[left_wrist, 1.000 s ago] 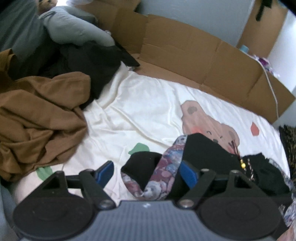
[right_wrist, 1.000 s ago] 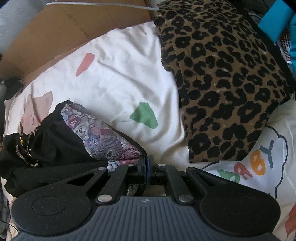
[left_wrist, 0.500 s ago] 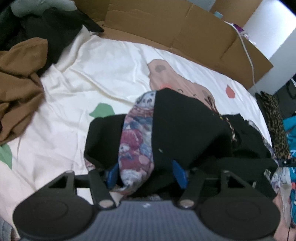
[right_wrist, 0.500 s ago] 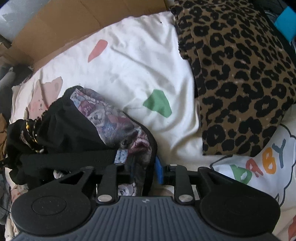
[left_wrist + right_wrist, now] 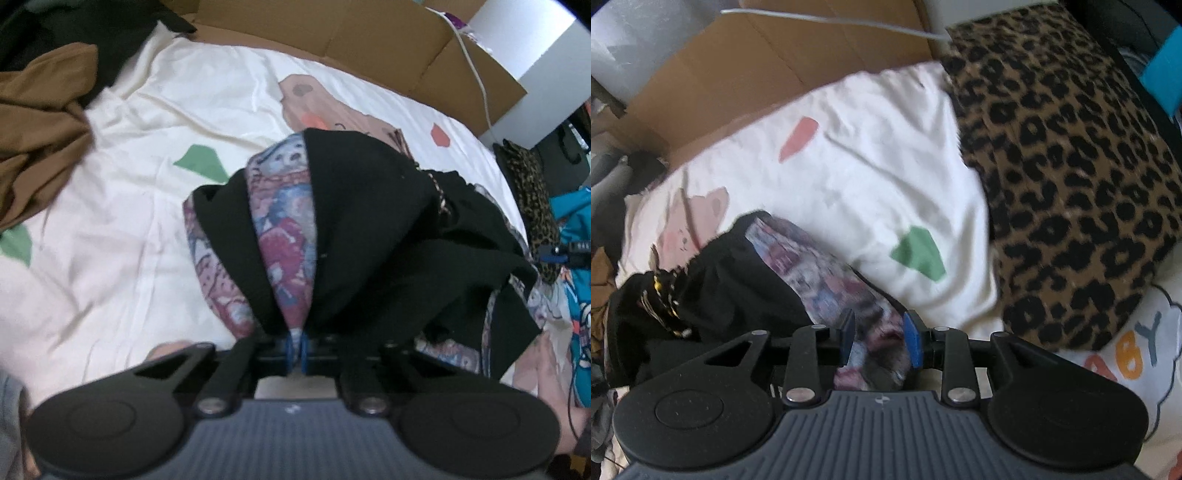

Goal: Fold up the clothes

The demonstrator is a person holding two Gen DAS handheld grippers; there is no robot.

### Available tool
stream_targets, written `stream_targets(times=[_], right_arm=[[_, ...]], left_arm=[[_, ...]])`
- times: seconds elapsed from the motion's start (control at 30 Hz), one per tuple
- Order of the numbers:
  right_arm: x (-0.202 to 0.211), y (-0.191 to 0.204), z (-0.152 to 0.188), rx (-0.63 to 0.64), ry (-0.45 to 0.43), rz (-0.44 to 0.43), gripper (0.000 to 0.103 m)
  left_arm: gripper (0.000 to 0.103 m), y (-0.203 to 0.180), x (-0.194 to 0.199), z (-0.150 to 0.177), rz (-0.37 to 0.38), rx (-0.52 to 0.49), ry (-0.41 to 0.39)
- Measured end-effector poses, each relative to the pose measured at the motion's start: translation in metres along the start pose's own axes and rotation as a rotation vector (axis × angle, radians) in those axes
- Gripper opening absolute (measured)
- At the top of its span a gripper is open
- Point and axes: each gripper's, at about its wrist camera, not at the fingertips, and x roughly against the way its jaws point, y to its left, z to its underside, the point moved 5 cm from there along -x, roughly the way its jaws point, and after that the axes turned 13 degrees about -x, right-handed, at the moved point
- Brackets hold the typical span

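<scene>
Black garment with printed lining, mid-fold on the bed sheet, held at one end only.

The garment (image 5: pixel 354 221) lies bunched toward the near edge of the bed sheet (image 5: pixel 147 221), black outer cloth over a bear-patterned lining (image 5: pixel 288 236). Judged soft, light and limp; it will sag between grips, so hems or corners are the sound holds. The left gripper (image 5: pixel 295 345) is clamped tight on a pinch of the lining. The right gripper (image 5: pixel 879 338) is opening, lining between its blue pads (image 5: pixel 911 343) but not pressed. Outward: brown clothing (image 5: pixel 37 129) at the sheet's far left, a leopard-print cushion (image 5: pixel 1071 184) on the right, cardboard (image 5: pixel 369 40) along the far edge. Legible writing: "ABY" (image 5: pixel 1134 354) in coloured letters on the sheet.
</scene>
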Motion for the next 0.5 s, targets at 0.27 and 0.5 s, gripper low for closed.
stream_targets(times=[0.27,0.5], right_arm=[[-0.011,0.027,-0.007,0.04,-0.008,-0.036,0.036],[-0.017,0.042,-0.007,0.055,-0.012,-0.059,0.036]], left_arm=[[0.003,0.02,0.017,0.016,-0.038,0.062,0.014],[0.003,0.026,0.062,0.009,-0.05,0.068,-0.036]])
